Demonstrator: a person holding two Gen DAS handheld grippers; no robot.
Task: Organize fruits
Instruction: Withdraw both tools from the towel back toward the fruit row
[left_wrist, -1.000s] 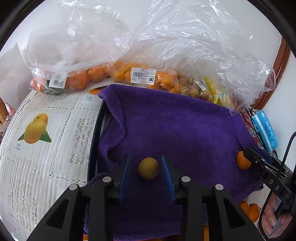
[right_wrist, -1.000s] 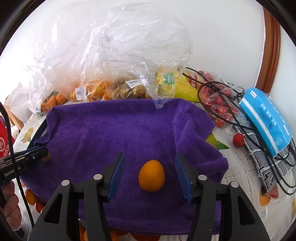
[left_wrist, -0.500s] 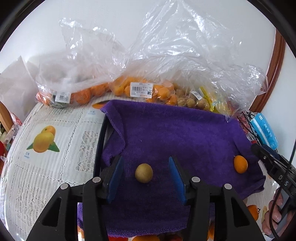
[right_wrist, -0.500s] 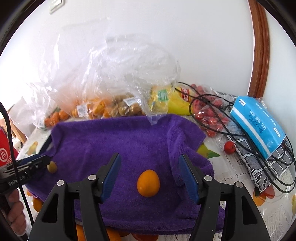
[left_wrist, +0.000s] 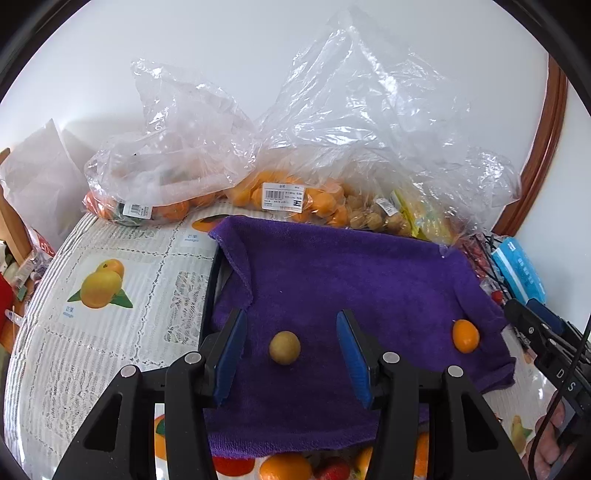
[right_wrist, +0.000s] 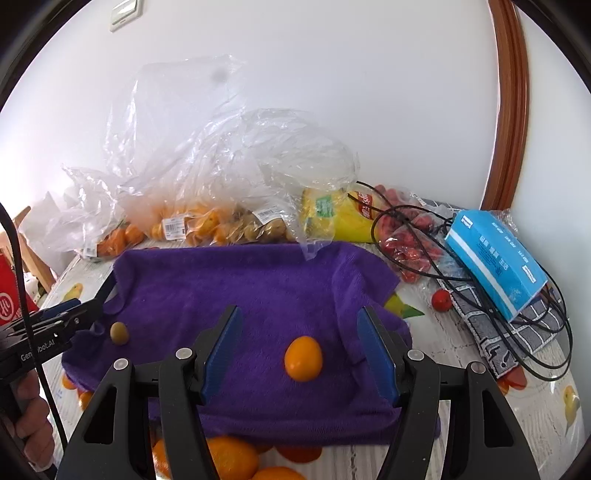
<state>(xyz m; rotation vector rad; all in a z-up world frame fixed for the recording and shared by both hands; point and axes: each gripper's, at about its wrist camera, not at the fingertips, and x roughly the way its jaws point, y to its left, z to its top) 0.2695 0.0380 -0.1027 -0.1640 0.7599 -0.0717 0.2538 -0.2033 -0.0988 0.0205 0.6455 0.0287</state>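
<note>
A purple towel (left_wrist: 351, 280) lies spread on the table; it also shows in the right wrist view (right_wrist: 258, 288). A small olive-brown round fruit (left_wrist: 284, 348) rests on it between the open fingers of my left gripper (left_wrist: 291, 350), untouched. It shows at the left in the right wrist view (right_wrist: 119, 333). A small orange kumquat (right_wrist: 303, 358) lies on the towel between the open fingers of my right gripper (right_wrist: 301, 354), also untouched. It shows at the right in the left wrist view (left_wrist: 465, 335).
Clear plastic bags of oranges (left_wrist: 284, 195) and brown fruits (right_wrist: 258, 229) line the back wall. A blue tissue pack (right_wrist: 495, 254), black cables (right_wrist: 461, 258), red tomatoes (right_wrist: 410, 251) and a yellow packet (right_wrist: 332, 214) lie at the right. A fruit-print tablecloth (left_wrist: 110, 295) covers the table.
Both grippers opened wider and drew back and up from the towel. The brown fruit and the kumquat stayed lying on the towel.
</note>
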